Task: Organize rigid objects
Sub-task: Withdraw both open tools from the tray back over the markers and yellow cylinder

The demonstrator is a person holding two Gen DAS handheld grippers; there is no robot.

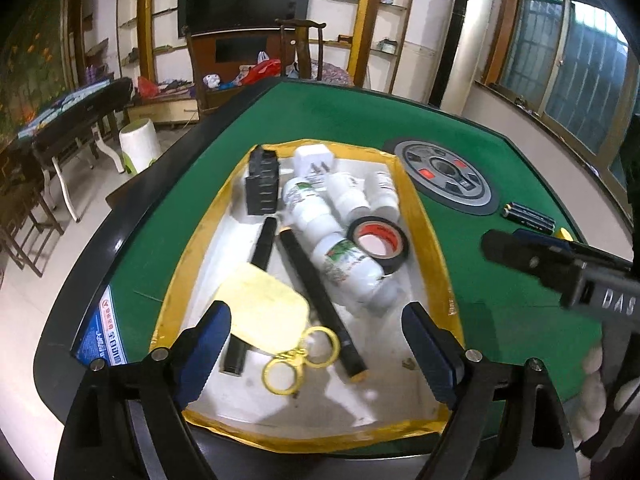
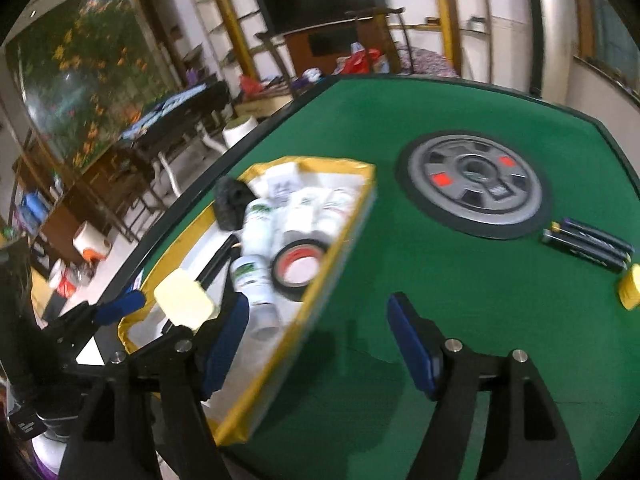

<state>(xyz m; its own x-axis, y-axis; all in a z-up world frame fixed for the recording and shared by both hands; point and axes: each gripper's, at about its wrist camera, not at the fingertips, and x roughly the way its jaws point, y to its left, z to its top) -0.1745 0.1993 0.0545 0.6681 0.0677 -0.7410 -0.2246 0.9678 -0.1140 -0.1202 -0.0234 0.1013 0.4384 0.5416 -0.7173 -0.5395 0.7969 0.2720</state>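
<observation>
A white tray with a gold rim [image 1: 416,216] lies on the green felt table [image 1: 500,320]. It holds white bottles [image 1: 344,260], a black tape roll [image 1: 378,240], two black pens [image 1: 320,300], a yellow tag on gold rings [image 1: 264,304], a white plug [image 1: 312,158] and a black box [image 1: 262,184]. My left gripper [image 1: 316,312] hangs open above the tray's near end, holding nothing. My right gripper [image 2: 318,304] stands open over the tray's right rim [image 2: 304,308], also holding nothing. Dark batteries [image 2: 588,244] and a small yellow object [image 2: 630,284] lie on the felt to its right.
A round grey disc [image 2: 476,188] is set into the middle of the table, just beyond the batteries. The table's black edge [image 1: 100,240] drops to the floor on the left, where a white stool [image 1: 138,142] stands. A wooden chair [image 1: 304,48] is behind the far edge.
</observation>
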